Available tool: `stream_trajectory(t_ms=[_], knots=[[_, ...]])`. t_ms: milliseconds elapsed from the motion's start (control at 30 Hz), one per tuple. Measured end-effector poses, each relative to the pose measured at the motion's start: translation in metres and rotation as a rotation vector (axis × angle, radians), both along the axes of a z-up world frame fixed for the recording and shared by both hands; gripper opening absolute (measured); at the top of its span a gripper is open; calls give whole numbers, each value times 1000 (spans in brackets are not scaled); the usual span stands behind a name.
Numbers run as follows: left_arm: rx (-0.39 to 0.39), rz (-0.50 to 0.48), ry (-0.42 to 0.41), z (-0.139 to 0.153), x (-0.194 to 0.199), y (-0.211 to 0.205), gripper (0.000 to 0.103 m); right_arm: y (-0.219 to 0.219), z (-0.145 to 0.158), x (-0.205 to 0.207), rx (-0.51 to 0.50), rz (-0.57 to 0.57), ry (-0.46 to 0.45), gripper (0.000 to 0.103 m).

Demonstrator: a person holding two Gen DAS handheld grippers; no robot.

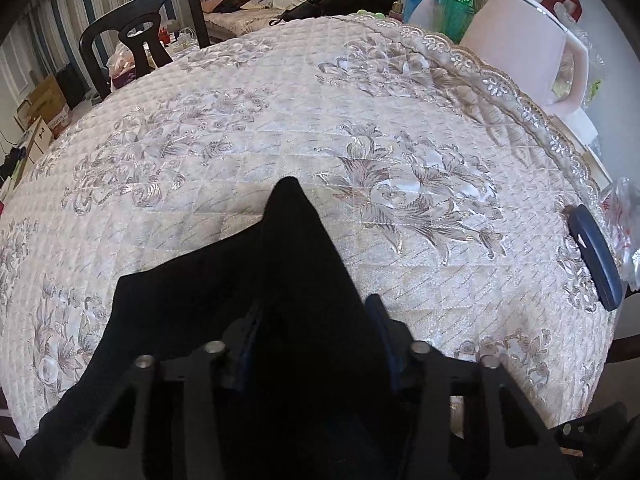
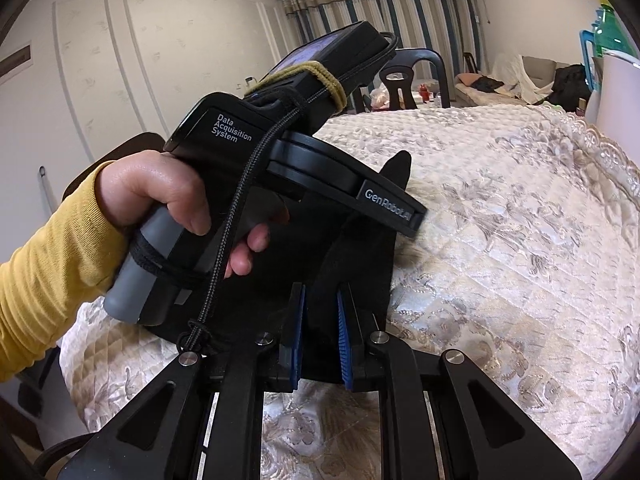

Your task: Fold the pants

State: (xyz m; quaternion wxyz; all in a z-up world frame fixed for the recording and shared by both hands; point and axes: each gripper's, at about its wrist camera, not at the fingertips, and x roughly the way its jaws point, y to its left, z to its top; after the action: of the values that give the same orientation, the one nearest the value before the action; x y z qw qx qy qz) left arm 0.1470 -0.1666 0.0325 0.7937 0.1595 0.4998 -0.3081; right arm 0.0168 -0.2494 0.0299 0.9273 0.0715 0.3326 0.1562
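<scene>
The left gripper (image 1: 316, 344) clamps a bunched fold of the black fabric pants (image 1: 192, 300), whose peak points toward twelve o'clock. The right gripper (image 2: 322, 332) is closed on the same cloth close beside it, probably so both lift one edge together over the quilted cream floral tablecloth (image 1: 248, 128).

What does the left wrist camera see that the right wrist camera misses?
Only the left wrist view shows the right gripper's dark blue fingertip at the table's edge and the cardboard boxes on the floor. Only the right wrist view shows the person's left hand holding the left gripper. Both show the black pants, quilted floral tablecloth and black chair.
</scene>
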Motion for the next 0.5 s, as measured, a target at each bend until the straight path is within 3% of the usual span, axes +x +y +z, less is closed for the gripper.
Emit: stream_trajectory(t_ms=[67,233,500], knots=[[-16,7,11,0,1,5,33,1,0,-1,0,6,-4,15],[-75,25,53,0,4,17,22,2,-2,1,5,15,-7,15],[-169,51,55,15,1,42,18,11,7,2,3,37,-34,14]])
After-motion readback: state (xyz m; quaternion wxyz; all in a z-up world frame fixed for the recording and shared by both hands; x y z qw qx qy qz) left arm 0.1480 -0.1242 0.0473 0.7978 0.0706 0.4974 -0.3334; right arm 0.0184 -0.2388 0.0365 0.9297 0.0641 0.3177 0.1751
